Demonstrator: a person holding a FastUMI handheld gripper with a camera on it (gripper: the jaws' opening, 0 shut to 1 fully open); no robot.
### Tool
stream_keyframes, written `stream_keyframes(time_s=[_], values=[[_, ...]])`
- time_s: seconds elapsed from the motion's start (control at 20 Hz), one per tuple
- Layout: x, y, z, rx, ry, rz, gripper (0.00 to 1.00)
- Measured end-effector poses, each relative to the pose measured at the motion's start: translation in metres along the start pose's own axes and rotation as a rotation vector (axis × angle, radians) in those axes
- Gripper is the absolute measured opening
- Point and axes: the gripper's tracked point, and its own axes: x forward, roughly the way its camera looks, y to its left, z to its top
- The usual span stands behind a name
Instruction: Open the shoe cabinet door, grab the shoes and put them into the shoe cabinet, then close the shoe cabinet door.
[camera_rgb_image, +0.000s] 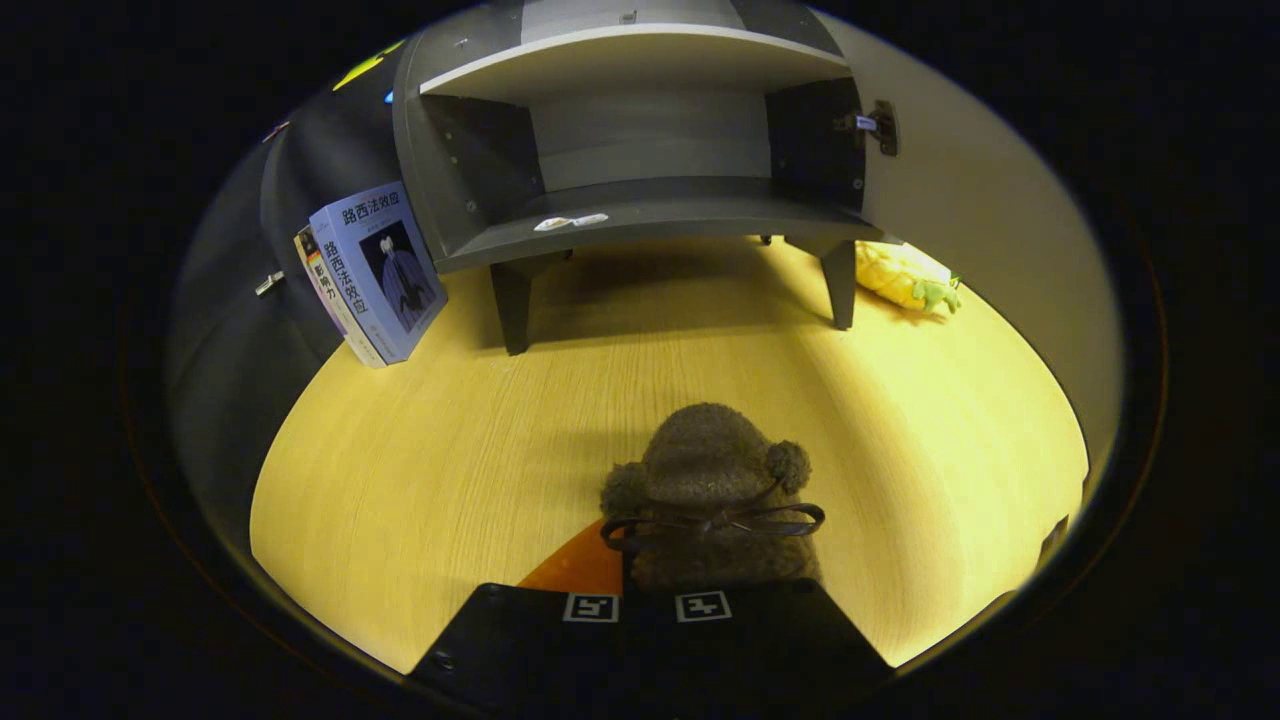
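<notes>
Brown fuzzy shoe (712, 470), slipper type with two pompoms and a thin dark ribbon bow across its top, sat right at the tool (648, 606), its near end tucked between the two fingers, toe pointing toward the cabinet. Whether both fingers pressed on it could not be told. The shoe hung over the pale wooden floor (450, 450). Grey shoe cabinet (640, 150) stood well beyond it on short legs, door (980, 200) swung open at the right, hinge visible; inner shelf and bottom board held no shoes.
</notes>
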Motion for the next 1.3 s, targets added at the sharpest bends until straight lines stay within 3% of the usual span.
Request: stream_keyframes(time_s=[0.3,0.55,0.8,1.1,1.3], values=[[-0.067,0.001,0.071,0.050,-0.050,0.027,0.06],[-0.136,0.016,0.156,0.016,-0.121,0.071,0.06],[-0.175,0.044,0.246,0.008,-0.145,0.142,0.06],[-0.153,0.057,0.357,-0.034,-0.210,0.105,0.06],[-0.111,0.062,0.418,-0.016,-0.207,0.085,0.06]])
